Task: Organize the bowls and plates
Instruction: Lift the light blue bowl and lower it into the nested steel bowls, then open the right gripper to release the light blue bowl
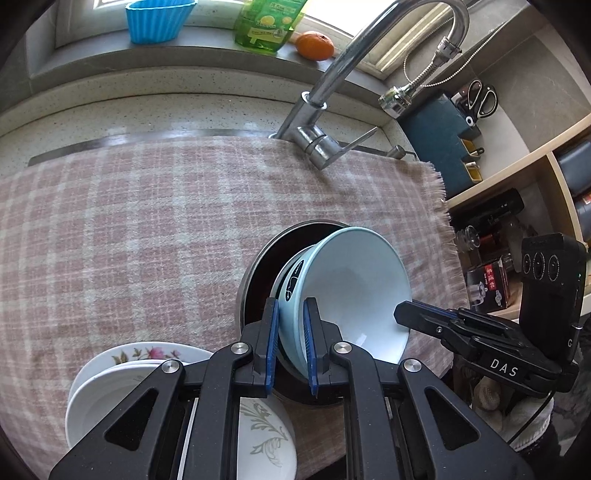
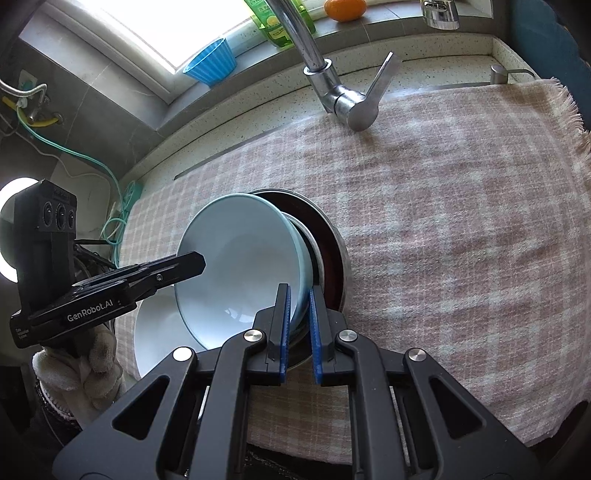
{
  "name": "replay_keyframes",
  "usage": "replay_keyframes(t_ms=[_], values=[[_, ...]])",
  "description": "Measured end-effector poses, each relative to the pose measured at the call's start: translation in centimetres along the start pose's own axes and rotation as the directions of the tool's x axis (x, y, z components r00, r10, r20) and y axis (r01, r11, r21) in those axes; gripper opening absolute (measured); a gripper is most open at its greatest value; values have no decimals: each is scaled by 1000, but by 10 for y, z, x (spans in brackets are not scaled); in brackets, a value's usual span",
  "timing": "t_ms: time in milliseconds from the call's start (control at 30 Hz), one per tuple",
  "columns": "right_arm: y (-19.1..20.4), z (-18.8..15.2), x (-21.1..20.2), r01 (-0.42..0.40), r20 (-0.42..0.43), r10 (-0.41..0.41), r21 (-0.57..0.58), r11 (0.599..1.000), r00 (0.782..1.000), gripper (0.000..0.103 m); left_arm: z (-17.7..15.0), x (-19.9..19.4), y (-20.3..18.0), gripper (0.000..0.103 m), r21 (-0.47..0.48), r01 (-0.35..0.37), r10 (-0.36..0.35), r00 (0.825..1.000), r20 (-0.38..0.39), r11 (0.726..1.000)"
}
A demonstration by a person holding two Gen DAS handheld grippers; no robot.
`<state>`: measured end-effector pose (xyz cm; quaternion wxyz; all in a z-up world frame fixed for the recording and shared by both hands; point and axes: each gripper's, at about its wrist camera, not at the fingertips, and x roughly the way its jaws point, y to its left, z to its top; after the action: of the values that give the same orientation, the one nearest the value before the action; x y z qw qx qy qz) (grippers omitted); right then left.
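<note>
A pale blue bowl tilts on edge above a dark steel-rimmed bowl on the pink plaid cloth. My left gripper is shut on the blue bowl's left rim. My right gripper is shut on its opposite rim, with the steel-rimmed bowl behind. Each gripper shows in the other's view: the right one, the left one. Flowered white plates are stacked at my lower left; a white plate lies under the blue bowl.
A chrome faucet rises behind the cloth. On the sill stand a blue ribbed cup, a green soap bottle and an orange. A knife block with scissors and shelves are at right.
</note>
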<state>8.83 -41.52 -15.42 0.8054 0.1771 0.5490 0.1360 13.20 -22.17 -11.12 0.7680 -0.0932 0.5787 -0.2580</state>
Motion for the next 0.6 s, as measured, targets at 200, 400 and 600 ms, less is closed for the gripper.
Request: replay_keyframes(t_ms=[200,400,600], values=[[-4,0,4,1,-9,-1,8,1000,1000,10,-1,5,1,11,5,-8,8,1000,-16,1000],[-4,-1,3,7,-4,-7,5,1000,1000,10,-2,6,-1,11,17,-24,25,1000,-15,1000],[0,-1,-3,20,11,-19,-9,1000,1000,10,-2,3,-5,11,39,-46,46,999,-4,998]])
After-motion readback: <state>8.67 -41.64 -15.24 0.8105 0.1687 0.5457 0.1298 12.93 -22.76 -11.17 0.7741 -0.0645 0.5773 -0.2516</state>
